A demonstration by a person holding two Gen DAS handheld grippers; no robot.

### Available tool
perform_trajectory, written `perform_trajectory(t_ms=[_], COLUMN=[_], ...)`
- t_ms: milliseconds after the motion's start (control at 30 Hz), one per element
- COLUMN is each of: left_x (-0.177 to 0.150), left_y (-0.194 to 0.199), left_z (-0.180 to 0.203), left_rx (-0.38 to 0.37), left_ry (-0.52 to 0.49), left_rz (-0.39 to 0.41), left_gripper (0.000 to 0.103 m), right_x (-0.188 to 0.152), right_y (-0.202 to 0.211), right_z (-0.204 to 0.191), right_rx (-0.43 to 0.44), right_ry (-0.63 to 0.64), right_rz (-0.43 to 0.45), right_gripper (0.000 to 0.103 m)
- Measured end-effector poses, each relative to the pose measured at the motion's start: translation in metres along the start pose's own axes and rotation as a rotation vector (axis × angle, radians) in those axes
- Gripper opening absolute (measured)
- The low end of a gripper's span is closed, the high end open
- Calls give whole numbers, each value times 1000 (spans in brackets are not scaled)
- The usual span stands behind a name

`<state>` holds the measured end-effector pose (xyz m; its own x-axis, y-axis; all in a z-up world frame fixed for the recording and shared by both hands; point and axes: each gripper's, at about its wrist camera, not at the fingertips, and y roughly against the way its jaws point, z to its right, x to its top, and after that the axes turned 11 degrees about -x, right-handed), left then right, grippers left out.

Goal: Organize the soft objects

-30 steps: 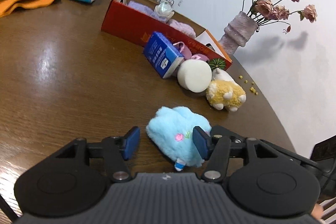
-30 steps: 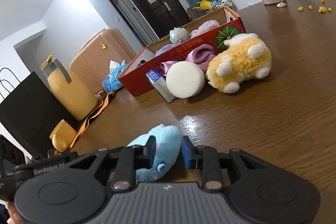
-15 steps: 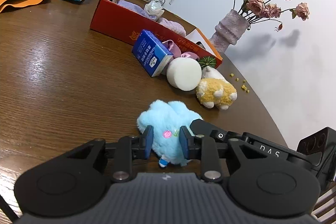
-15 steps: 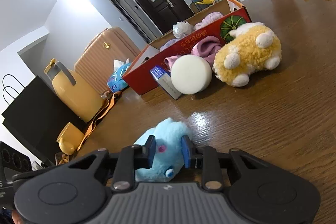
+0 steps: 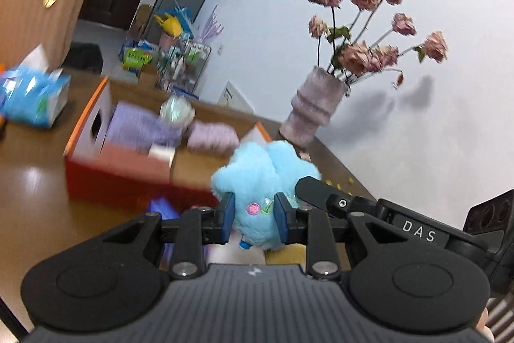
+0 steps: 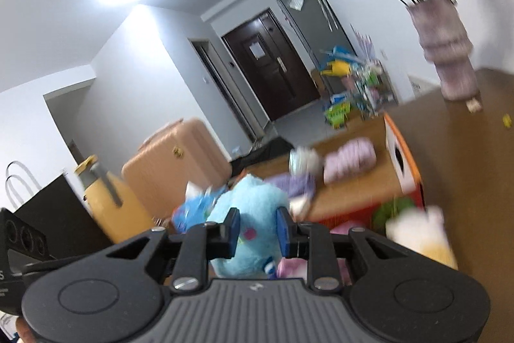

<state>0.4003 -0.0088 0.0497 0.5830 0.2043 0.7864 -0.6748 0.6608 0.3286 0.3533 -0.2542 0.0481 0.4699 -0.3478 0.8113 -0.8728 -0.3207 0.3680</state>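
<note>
Blue plush toy (image 5: pixel 268 179) pinched from two sides: left hand-held gripper (image 5: pixel 253 216) closed narrowly on its near end, right hand-held gripper (image 6: pixel 255 230) clamped likewise. Toy carried clear of the worktop (image 5: pixel 35 214), in the air just this side of the red box (image 5: pixel 128 179), box lying ahead and lower. Long axis of the toy running roughly away from both hand-held grippers; neither hand plainly nearer. "DAS" readable on the right tool in the left wrist view; box print too blurred to read.
</note>
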Motion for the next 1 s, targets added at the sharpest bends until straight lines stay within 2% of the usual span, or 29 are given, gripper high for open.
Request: perform_trajectory(t_ms=[133, 233, 300, 333, 367, 400, 467, 567, 733, 833, 900, 933, 1000], left_x=[33, 42, 45, 44, 43, 42, 38, 34, 35, 37, 37, 36, 34], left_y=[-49, -84, -105, -112, -119, -126, -135, -134, -120, -104, -88, -80, -61], left_z=[-30, -53, -67, -74, -78, -80, -84, -88, -89, -74, -60, -52, -39], left_rx=[6, 51, 55, 35, 44, 74, 159, 266, 322, 387, 428, 444, 459], left_ry=[32, 54, 66, 88, 96, 81, 50, -7, -26, -107, -172, -204, -249], left_rz=[-49, -96, -133, -157, -183, -204, -223, -202, -189, -139, -85, -55, -7], left_gripper=[27, 24, 11, 11, 9, 9, 9, 11, 13, 28, 48, 52, 71], right_x=[33, 43, 46, 45, 44, 42, 41, 36, 34, 39, 45, 47, 52], right_y=[-50, -94, -119, -132, -145, -155, -167, -173, -165, -142, -124, -115, -91], right_z=[13, 25, 29, 30, 32, 32, 33, 40, 43, 43, 40, 39, 33], right_rx=[-19, -38, -45, -19, -5, -30, -85, -90, -138, -164, -169, -176, -202], right_ry=[-27, -50, -45, -53, -75, -73, -47, -58, -18, 31, 50, 63, 118], right_rz=[-26, -96, -134, -171, -213, -233, -232, -253, -251, -214, -189, -174, -128], right_gripper=[24, 23, 14, 8, 8, 8, 8, 11, 12, 12, 12, 15, 22])
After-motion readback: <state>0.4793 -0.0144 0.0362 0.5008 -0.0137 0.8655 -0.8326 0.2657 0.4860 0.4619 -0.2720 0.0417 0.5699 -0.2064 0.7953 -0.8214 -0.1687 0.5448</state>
